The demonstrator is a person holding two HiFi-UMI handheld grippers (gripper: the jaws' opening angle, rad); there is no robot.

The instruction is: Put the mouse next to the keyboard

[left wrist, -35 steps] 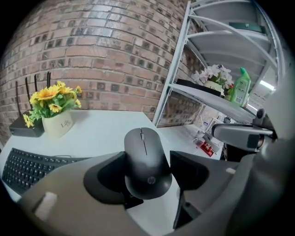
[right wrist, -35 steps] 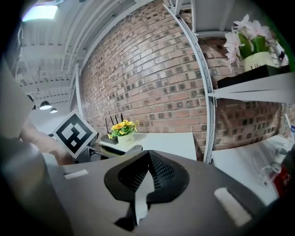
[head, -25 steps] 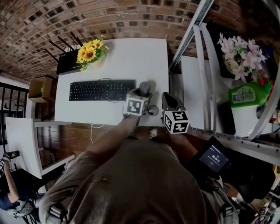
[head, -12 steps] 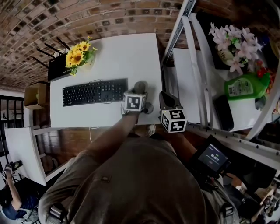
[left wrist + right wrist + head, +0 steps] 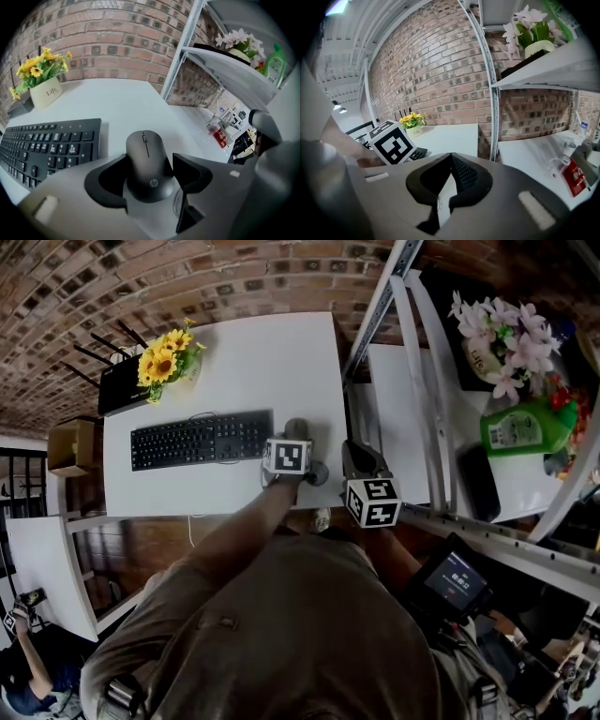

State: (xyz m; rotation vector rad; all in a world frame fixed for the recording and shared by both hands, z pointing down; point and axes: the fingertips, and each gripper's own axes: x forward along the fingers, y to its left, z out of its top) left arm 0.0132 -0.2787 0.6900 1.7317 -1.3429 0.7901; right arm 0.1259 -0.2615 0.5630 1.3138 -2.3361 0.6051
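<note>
A black HP mouse (image 5: pixel 145 145) rests on the white table (image 5: pixel 262 362), just right of the black keyboard (image 5: pixel 44 145) and about a finger's width from its end. My left gripper (image 5: pixel 150 161) is shut on the mouse, one dark jaw pressed to each side of its rear half. In the head view the mouse (image 5: pixel 297 427) pokes out beyond the left gripper (image 5: pixel 296 434) at the keyboard's (image 5: pixel 200 439) right end. My right gripper (image 5: pixel 357 456) hovers off the table's front right corner, and in its own view the right gripper (image 5: pixel 451 157) is shut on nothing.
A pot of sunflowers (image 5: pixel 164 360) and a black router (image 5: pixel 117 381) stand behind the keyboard. A metal shelf post (image 5: pixel 375 306) rises just right of the table. On the shelf are pink flowers (image 5: pixel 502 338) and a green bottle (image 5: pixel 525 426).
The head camera has shifted, so the table sits lower and further left in view. The left gripper stays on the mouse by the keyboard's right end. The right gripper has barely moved.
</note>
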